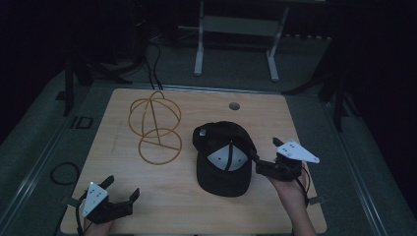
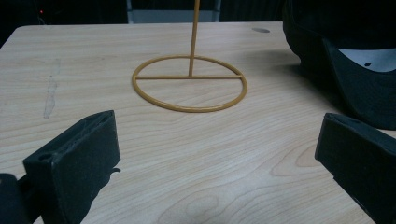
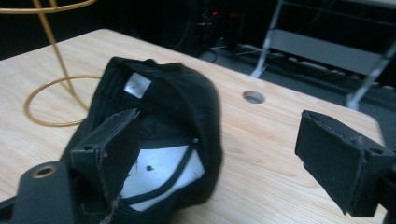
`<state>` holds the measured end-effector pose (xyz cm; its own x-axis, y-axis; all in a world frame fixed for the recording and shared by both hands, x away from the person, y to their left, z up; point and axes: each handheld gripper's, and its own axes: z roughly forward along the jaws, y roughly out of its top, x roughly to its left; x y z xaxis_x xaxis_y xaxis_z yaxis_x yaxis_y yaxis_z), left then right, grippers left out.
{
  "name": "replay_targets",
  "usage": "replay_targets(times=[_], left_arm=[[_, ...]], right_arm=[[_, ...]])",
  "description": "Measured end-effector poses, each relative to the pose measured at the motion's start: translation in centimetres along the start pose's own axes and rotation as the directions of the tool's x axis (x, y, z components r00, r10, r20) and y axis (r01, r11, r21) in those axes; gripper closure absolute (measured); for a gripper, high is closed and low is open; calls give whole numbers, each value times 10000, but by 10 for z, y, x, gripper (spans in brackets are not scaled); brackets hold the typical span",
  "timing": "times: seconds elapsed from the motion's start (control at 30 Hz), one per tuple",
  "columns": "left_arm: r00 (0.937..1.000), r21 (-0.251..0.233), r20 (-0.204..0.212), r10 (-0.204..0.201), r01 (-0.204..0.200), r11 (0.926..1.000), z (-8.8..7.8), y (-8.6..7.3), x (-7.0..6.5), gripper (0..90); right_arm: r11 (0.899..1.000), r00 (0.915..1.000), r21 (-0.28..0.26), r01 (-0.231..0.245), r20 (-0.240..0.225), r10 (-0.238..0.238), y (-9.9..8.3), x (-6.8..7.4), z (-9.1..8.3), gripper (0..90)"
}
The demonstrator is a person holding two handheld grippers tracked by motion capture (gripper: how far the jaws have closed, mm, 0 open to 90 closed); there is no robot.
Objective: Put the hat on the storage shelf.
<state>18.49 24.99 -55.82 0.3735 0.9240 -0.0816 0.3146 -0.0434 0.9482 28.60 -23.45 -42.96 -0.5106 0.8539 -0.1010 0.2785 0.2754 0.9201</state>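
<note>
While the cap (image 1: 222,158) lies crown-down near the table's (image 1: 275,113) middle, toward the right edge, the right gripper (image 1: 265,164) sits at its right side, jaws spread wide, one jaw reaching inside the cap's rim; contact unclear. Left gripper (image 1: 120,189) rests near the front left corner, jaws wide apart, holding nothing. Wire stand (image 1: 156,128) stands left of the cap.

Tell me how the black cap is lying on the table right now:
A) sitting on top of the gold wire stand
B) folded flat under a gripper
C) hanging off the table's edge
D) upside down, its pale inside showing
D: the cap lies opening-up on the table, its pale lining visible, apart from the wire stand.
</note>
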Motion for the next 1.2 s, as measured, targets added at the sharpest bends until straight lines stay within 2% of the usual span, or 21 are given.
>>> replay_targets(times=[0.23, 0.27, 0.33, 0.5, 0.67, 0.73, 0.93, 1.0, 1.07, 1.13, 1.2], left_arm=[[9999, 109, 48, 115, -115, 9999, 1, 0, -1, 3], [9999, 108, 15, 149, -149, 9998, 1, 0, -1, 2], [9999, 86, 21, 147, -147, 9999, 1, 0, -1, 2], [9999, 128, -5, 128, -128, 9998, 1, 0, 0, 3], [9999, 122, 21, 129, -129, 9998, 1, 0, 1, 3], [9999, 127, 28, 99, -99, 9999, 1, 0, 1, 3], [10000, 175, 42, 81, -82, 9998, 1, -1, 1, 2], [10000, 160, 58, 34, -35, 9999, 1, -1, 1, 2], [10000, 180, 48, 59, -59, 9998, 1, -1, 1, 3], [10000, 180, 70, 38, -39, 9998, 1, -1, 1, 3], [10000, 153, 63, 18, -19, 9999, 1, -1, 1, 3]], right_arm=[[9997, 9999, 244, 33, -148, -30, 6, 7, 28, 217], [9995, 9999, 315, 75, -77, -73, 6, 8, 33, 218], [9989, 10000, 472, 74, -39, -72, 5, 9, 42, 286], [9944, 9991, 1034, 216, 330, -251, 3, 10, 64, 370], [9869, 9979, 1601, 199, 573, -294, 0, 12, 83, 427], [9817, 9965, 1874, 327, 691, -464, -2, 14, 90, 450], [9635, 9864, 2575, 731, 1241, -1080, -7, 21, 103, 661], [9611, 9827, 2666, 726, 1453, -1145, -7, 22, 105, 790], [9646, 9836, 2575, 575, 1507, -988, -7, 21, 106, 882], [9692, 9858, 2430, 401, 1487, -781, -5, 21, 106, 886], [9732, 9867, 2260, 432, 1434, -771, -3, 23, 105, 889]])
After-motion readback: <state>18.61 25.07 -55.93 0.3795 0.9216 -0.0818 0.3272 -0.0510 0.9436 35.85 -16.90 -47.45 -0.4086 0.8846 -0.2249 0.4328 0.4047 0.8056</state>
